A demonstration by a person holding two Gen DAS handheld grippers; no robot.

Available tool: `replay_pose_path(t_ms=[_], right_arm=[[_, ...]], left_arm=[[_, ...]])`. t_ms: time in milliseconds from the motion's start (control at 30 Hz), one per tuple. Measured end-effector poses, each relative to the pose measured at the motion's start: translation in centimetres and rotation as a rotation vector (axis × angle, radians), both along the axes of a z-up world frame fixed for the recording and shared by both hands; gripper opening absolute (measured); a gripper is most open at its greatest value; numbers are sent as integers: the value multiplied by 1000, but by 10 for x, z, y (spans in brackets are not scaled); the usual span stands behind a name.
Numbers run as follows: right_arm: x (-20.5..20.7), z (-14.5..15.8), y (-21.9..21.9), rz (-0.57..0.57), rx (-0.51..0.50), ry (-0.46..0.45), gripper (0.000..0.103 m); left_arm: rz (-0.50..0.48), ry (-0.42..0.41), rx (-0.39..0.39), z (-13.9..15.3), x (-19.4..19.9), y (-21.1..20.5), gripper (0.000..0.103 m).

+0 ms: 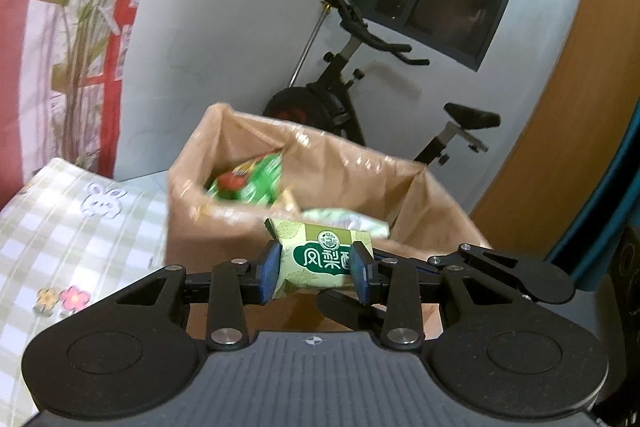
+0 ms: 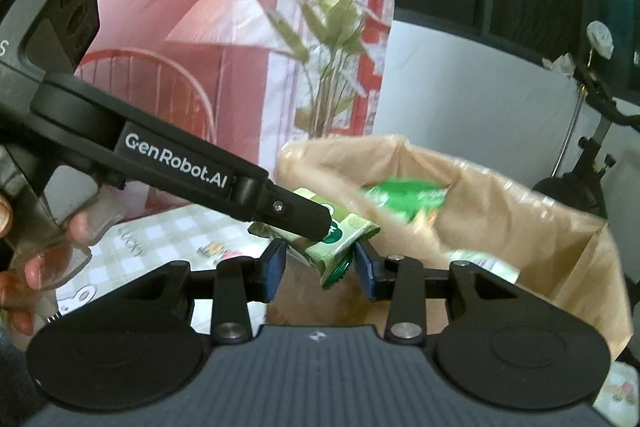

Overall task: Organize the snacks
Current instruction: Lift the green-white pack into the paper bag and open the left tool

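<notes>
We view the scene along both grippers, each pitched gently downward toward a brown paper bag (image 1: 248, 227) that stands open beyond the fingertips on a checked cloth (image 1: 60, 227).

Bag: the largest item; its mouth gapes upward just past the fingers, and a blurred green packet (image 1: 248, 183) lies inside it, with a pale wrapper (image 1: 348, 223) near the rim closest to us.

Left gripper (image 1: 316, 269): its blue pads (image 1: 269, 273) are drawn in close and clamp a green-and-cream pineapple cake packet (image 1: 320, 251) by its two short ends. We read the packet's long axis as running crosswise, from one pad to the other, with its printed face toward the camera and its upper edge tilted slightly back toward the bag. In the right wrist view the same gripper enters from the upper left as a long black limb marked GenRobot.AI, sloping down to the packet; a person's hand (image 2: 24, 267) grips its handle at the left edge.

Right gripper (image 2: 320, 269): its pads (image 2: 276, 267) stand nearly as narrow as they go, and the crimped green end of a snack packet (image 2: 334, 259) hangs between them. This packet slants, its long axis rising away from the fingers toward the bag. We cannot tell whether both pads actually press on it, as the left gripper's finger covers part of it.
</notes>
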State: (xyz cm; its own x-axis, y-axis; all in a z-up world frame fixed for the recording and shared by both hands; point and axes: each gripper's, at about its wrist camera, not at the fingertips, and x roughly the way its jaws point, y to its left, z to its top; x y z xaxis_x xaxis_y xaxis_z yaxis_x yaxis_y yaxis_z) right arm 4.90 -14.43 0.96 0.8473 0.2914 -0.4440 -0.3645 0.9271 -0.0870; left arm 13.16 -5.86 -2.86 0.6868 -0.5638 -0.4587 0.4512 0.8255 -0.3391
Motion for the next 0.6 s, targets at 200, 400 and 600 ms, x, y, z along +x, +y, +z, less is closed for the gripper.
replay_pose_path(t_ms=[200, 400, 600], right_arm=[[18, 21, -17, -32, -14, -22, 40], [31, 30, -34, -66, -15, -44, 40], [51, 21, -55, -88, 25, 28, 40]], left_arm=[[-20, -45, -3, 15, 10, -19, 39], [-47, -42, 3, 20, 33, -34, 40], [-63, -6, 54, 9, 50, -51, 40]])
